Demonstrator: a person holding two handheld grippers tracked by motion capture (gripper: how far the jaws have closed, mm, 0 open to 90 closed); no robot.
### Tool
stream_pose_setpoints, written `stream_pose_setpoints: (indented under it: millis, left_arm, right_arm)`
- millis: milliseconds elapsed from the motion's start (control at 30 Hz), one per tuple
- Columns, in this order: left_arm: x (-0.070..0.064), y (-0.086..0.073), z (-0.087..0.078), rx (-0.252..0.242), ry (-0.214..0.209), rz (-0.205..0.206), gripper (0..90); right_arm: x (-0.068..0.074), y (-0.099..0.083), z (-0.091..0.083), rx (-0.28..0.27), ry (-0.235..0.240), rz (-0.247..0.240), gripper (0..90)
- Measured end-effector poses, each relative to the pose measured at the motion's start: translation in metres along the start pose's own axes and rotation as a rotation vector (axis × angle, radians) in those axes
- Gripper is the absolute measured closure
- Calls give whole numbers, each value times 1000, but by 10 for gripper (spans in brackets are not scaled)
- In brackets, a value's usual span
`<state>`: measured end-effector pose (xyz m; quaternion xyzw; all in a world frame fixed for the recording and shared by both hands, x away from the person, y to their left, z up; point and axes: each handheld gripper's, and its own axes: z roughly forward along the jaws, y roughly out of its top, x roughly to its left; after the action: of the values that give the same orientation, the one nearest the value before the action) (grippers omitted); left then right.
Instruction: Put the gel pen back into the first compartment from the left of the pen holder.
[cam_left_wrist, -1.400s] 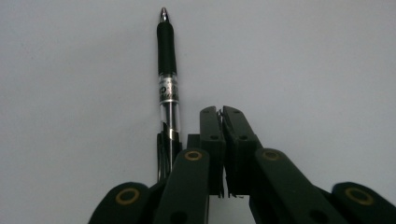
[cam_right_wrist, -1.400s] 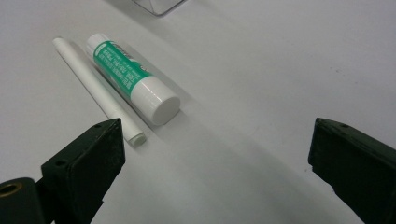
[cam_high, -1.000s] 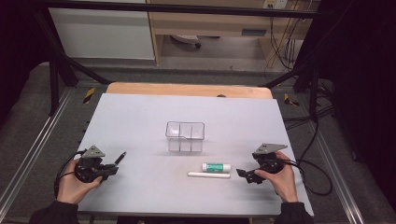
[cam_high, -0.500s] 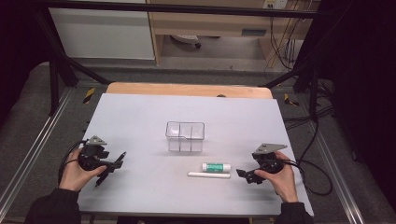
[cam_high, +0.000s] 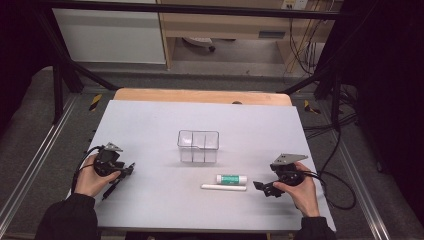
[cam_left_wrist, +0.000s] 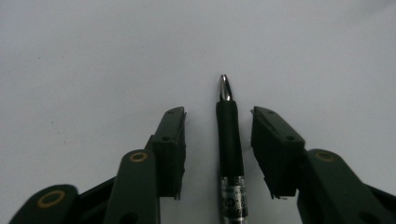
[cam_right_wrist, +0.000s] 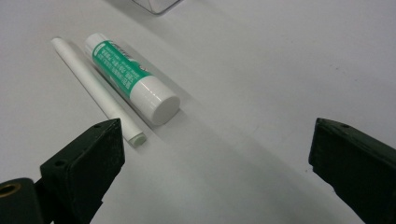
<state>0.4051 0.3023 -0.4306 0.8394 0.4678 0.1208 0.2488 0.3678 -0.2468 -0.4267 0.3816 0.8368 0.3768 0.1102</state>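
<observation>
Left of the clear plastic organizer box (cam_high: 198, 145), near the table's left edge, the left gripper (cam_high: 120, 176) is held in the person's left hand (cam_high: 90, 178) and tilted down toward the grey table top (cam_high: 150, 120). Its own view shows the jaws spread, one on either side of a black pen (cam_left_wrist: 229, 154) that lies on the table between them with its metal tip pointing away; a gap shows between the pen and each pad, so the claw is released and grasps nothing. The organizer box stands upright at about the middle of the table, well apart from both grippers; its transparent walls show inner dividers, and its compartments look empty. In front of the box and a little to its right, nearer the person, lie a glue stick (cam_high: 232, 179) with a green label and white cap and, touching it on the near side, a slim white stick (cam_high: 223, 187); the two lie parallel, crosswise to the person. Right of the box and just beyond the glue stick's cap end, the right gripper (cam_high: 261, 188) rests low in the person's right hand (cam_high: 300, 187), pointing toward those two things. Its view shows the jaws wide apart with bare table between them, so it too is released, with the glue stick (cam_right_wrist: 132, 77) and white stick (cam_right_wrist: 96, 91) lying ahead toward its left jaw.
</observation>
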Motion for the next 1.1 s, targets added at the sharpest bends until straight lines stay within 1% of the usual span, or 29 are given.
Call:
stream_pose_setpoints:
  millis: [33,100,167,300,400,633,800,1000,1100]
  left_arm:
    - [-1,0,0,-1,7,7,569]
    - [-2,0,-1,-2,4,14,643]
    - [-3,0,-1,0,8,22,684]
    - [-6,0,-1,7,10,34,741]
    - [-8,1,-1,13,14,33,779]
    - [-8,1,0,16,23,6,793]
    - [-9,0,-1,12,28,3,797]
    - [-8,-2,-2,-6,17,-2,800]
    - [-8,-3,-5,-17,8,-6,801]
  right_arm:
    - [0,0,0,0,0,1,42]
    - [0,0,0,1,-1,1,42]
    - [0,0,0,2,-2,-1,42]
    - [0,0,0,1,0,2,42]
    - [0,0,0,1,1,1,42]
    - [0,-1,0,1,1,1,42]
    - [0,-1,0,0,2,1,42]
    - [0,-1,0,1,3,3,42]
    - [0,-1,0,0,3,2,42]
